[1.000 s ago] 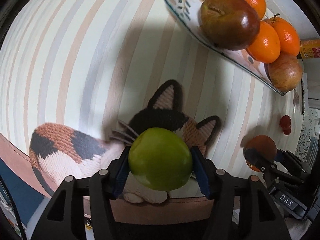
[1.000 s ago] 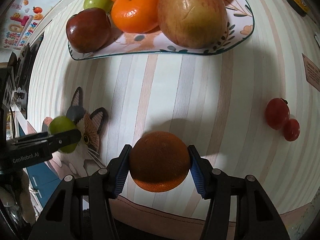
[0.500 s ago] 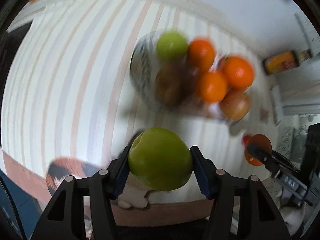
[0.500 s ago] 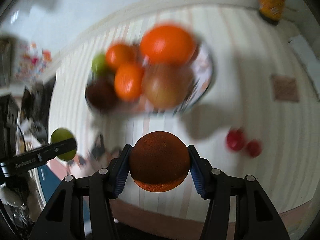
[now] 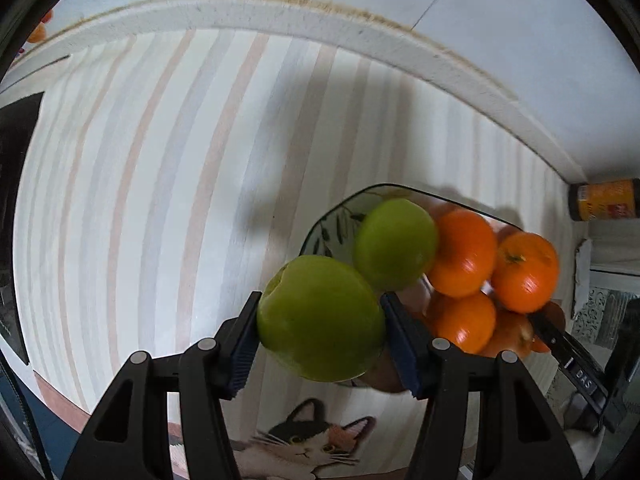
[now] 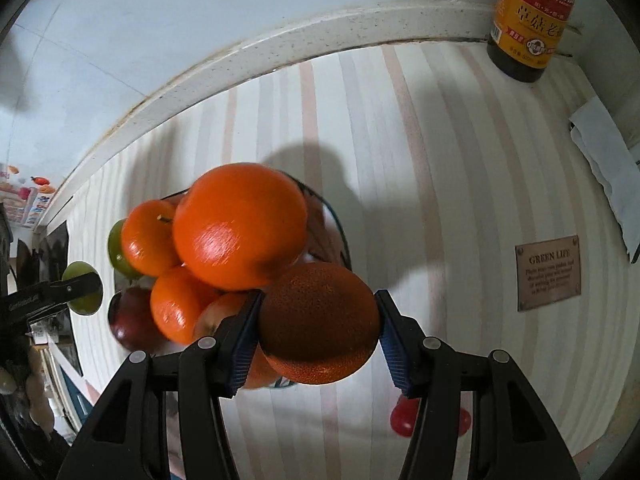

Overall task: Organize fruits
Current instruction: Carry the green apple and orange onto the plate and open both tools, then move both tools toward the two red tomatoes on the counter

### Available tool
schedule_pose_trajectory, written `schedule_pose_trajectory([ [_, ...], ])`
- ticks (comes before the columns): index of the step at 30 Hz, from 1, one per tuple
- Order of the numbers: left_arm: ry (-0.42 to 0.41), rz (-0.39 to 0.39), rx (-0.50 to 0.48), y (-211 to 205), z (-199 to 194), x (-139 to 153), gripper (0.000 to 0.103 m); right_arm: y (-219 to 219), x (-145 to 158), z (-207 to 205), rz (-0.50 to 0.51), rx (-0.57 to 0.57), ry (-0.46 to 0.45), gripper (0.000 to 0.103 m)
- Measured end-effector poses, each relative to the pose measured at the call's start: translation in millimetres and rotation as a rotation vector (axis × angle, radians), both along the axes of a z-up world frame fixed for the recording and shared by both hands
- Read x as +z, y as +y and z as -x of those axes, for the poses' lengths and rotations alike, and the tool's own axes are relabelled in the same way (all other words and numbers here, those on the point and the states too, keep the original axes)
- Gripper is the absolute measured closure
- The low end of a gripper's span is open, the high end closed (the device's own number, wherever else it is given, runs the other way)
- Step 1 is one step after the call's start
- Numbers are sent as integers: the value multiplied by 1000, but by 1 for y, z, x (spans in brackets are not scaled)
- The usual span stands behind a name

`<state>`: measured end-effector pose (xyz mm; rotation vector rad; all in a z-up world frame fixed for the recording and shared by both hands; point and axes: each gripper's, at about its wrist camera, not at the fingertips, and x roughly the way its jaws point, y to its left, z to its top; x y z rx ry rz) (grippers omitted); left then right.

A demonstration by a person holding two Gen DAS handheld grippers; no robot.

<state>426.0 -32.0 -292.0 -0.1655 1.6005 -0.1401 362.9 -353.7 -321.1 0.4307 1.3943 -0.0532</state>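
My left gripper [image 5: 320, 320] is shut on a green apple [image 5: 320, 318], held above the near left edge of the patterned fruit plate [image 5: 324, 236]. The plate carries another green apple [image 5: 394, 244], several oranges [image 5: 466, 252] and darker apples. My right gripper [image 6: 318, 324] is shut on a dark orange [image 6: 318, 322], held over the plate's right side beside a large orange [image 6: 240, 232]. The left gripper with its green apple [image 6: 82, 288] also shows in the right wrist view. The right gripper's arm [image 5: 568, 356] shows at the plate's far side.
The striped tablecloth [image 5: 160, 200] has a cat picture [image 5: 304, 444] near the front edge. A soy sauce bottle [image 6: 532, 20] stands at the back wall. Two small red tomatoes [image 6: 404, 420] lie at the front right. A brown label [image 6: 548, 272] and a white cloth [image 6: 608, 168] lie at the right.
Both grippers have risen and moved forward over the plate, each still holding its fruit. The plate now sits close under the fingers; the cat picture has dropped toward the bottom of the left view.
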Motion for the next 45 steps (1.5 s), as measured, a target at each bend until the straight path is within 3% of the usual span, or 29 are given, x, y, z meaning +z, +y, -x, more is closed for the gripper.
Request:
schedule_pose_trajectory([
  [4, 43, -20, -19, -8, -9, -16, 46, -4, -5, -6, -6, -13, 7, 45],
  [8, 4, -36, -18, -12, -13, -7, 41, -5, -9, -9, -39, -19, 16, 42],
  [10, -4, -30, -16, -12, -15, -4, 20, -6, -9, -10, -47, -26, 23, 30],
  [12, -7, -36, -16, -11, -15, 0, 15, -7, -6, -10, -56, -36, 17, 19],
  [15, -14, -37, -19, -9, -12, 6, 15, -8, -1, -8, -50, -50, 20, 11],
  [21, -102, -80, -46, -11, 10, 30, 15, 12, 26, 2, 75, 0, -17, 11],
  [25, -155, -138, -58, -6, 49, 46, 15, 34, 47, 19, 167, 50, -41, 11],
  [30, -244, -189, -76, -4, 88, 71, 15, 53, 71, 50, 205, 78, -71, 11],
  [45, -451, -133, -95, -3, 184, 164, 15, 93, 184, 150, 266, 82, -278, 11],
])
